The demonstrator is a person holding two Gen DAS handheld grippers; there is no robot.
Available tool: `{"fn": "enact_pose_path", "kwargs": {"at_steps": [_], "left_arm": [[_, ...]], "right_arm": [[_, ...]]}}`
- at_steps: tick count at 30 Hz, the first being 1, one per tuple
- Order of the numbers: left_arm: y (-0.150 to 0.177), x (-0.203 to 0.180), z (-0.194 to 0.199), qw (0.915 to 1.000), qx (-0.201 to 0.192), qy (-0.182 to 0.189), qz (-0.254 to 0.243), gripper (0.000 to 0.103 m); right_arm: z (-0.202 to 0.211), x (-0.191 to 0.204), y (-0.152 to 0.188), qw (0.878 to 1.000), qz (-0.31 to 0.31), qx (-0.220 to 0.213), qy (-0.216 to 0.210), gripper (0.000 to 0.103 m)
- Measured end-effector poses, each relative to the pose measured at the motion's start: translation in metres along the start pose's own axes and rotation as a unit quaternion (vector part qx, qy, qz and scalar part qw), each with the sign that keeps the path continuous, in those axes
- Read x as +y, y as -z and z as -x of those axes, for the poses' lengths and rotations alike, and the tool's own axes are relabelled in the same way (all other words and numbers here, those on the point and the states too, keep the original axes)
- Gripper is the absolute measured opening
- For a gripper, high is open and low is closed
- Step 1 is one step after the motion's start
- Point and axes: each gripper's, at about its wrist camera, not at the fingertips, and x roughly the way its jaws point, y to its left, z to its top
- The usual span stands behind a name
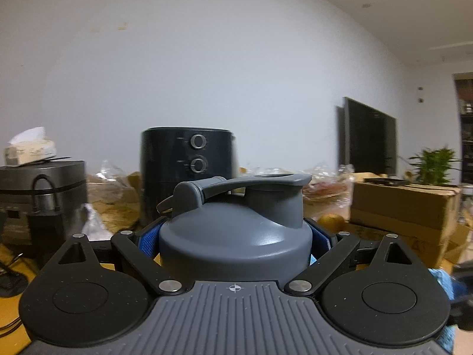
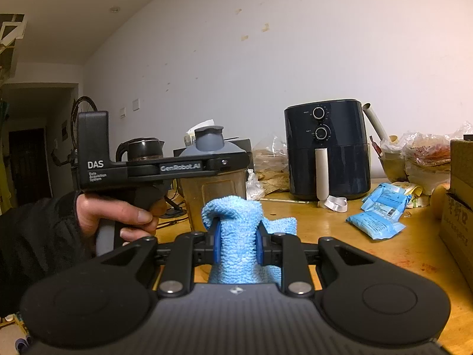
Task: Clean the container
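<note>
Bare wooden table (image 2: 340, 230) between air fryer (image 2: 326, 148) and blue cloth (image 2: 236, 236).

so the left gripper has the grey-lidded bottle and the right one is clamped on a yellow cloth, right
Not quite: the cloth in the right gripper is blue, not yellow, as the right wrist view shows. The left gripper does hold the grey-lidded bottle.

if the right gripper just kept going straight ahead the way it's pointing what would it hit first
Probably the container held in the left gripper: it stands just past the blue cloth clamped in the right gripper. Depth is hard to judge.
</note>
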Motion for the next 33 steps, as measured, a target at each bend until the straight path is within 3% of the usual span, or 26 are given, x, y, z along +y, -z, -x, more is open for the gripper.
{"fn": "enact_pose_path", "kwargs": {"at_steps": [17,24,33], "left_arm": [[0.003,0.026,-0.004,0.9918,0.007,0.127,-0.012,0.095],[0.002,0.039,-0.007,0.9832,0.01,0.182,-0.016,0.095],[0.003,0.039,-0.011,0.9822,0.01,0.186,-0.018,0.095]], "right_arm": [[-0.005,0.005,-0.001,1.0,0.009,0.003,-0.008,0.021],[-0.007,0.008,0.0,1.0,0.014,0.004,-0.012,0.019],[-0.013,0.012,0.002,1.0,0.021,0.003,-0.013,0.016]]}}
